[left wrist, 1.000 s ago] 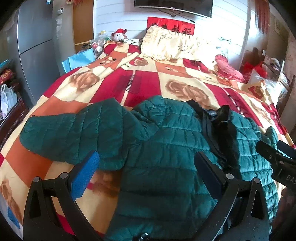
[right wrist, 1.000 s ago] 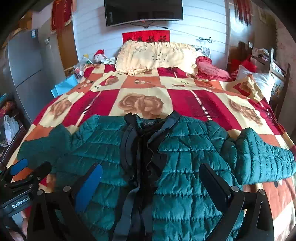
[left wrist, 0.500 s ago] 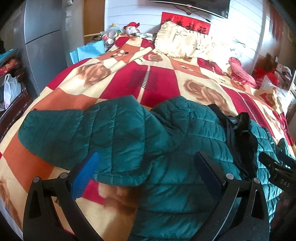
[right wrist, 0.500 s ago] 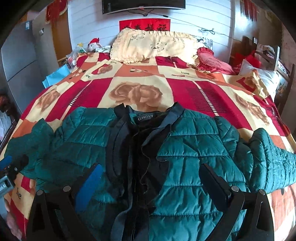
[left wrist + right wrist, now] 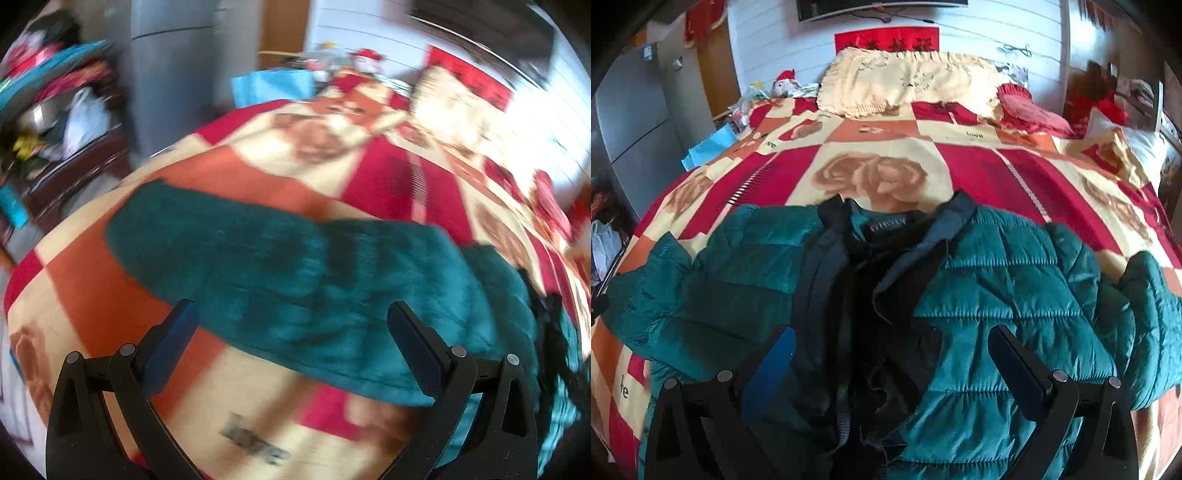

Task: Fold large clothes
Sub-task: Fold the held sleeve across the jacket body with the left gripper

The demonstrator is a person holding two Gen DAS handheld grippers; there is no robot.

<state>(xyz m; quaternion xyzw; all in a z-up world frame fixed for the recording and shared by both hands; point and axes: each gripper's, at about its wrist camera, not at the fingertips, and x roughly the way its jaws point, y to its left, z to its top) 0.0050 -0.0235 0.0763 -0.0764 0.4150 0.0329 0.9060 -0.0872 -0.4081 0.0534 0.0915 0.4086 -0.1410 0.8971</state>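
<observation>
A teal quilted puffer jacket point(image 5: 997, 280) lies front-up on the bed, its dark lining and collar point(image 5: 882, 266) showing down the middle. Both sleeves spread sideways. In the blurred left wrist view its left sleeve point(image 5: 258, 258) stretches across the blanket toward the bed's left edge. My left gripper point(image 5: 291, 325) hovers open just above that sleeve with nothing between its fingers. My right gripper point(image 5: 892, 354) is open over the jacket's open front, also holding nothing.
The bed carries a red, orange and cream rose-patterned blanket point(image 5: 879, 173) with a cream pillow point(image 5: 908, 85) at the head. A grey fridge point(image 5: 173, 74) and a cluttered dark shelf point(image 5: 55, 140) stand left of the bed. Pillows and furniture point(image 5: 1123, 122) crowd the right side.
My left gripper has swung left and forward over the jacket's left sleeve, blurring its view. My right gripper has crept closer to the jacket's collar. The jacket itself lies as before.
</observation>
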